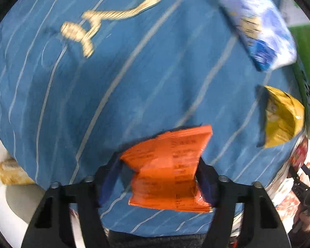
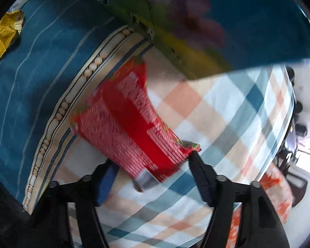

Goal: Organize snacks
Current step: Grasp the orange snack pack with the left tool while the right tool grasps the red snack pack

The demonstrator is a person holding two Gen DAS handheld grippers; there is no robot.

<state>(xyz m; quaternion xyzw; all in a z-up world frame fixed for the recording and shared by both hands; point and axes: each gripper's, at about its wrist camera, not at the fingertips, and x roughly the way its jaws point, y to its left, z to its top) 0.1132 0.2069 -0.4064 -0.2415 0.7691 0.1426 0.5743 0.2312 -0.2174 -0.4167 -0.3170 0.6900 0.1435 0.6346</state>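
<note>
In the left wrist view an orange snack packet (image 1: 167, 169) is pinched at its waist between the fingers of my left gripper (image 1: 159, 175), above a blue striped cloth (image 1: 93, 103). A yellow packet (image 1: 283, 117) and a blue-and-white packet (image 1: 260, 24) lie on that cloth at the right. In the right wrist view a red snack bag (image 2: 130, 128) sits between the fingers of my right gripper (image 2: 153, 173), which closes on its lower end over a checked cloth (image 2: 227, 124). The yellow packet (image 2: 5, 33) shows far left there.
A blue carton (image 2: 227, 14) with a green and yellow edge stands behind the red bag. The blue cloth's beaded border (image 2: 72, 103) meets the checked cloth. A tan object (image 1: 10, 173) lies on a white surface at lower left. A person's dark sleeve (image 1: 308, 202) is at the right edge.
</note>
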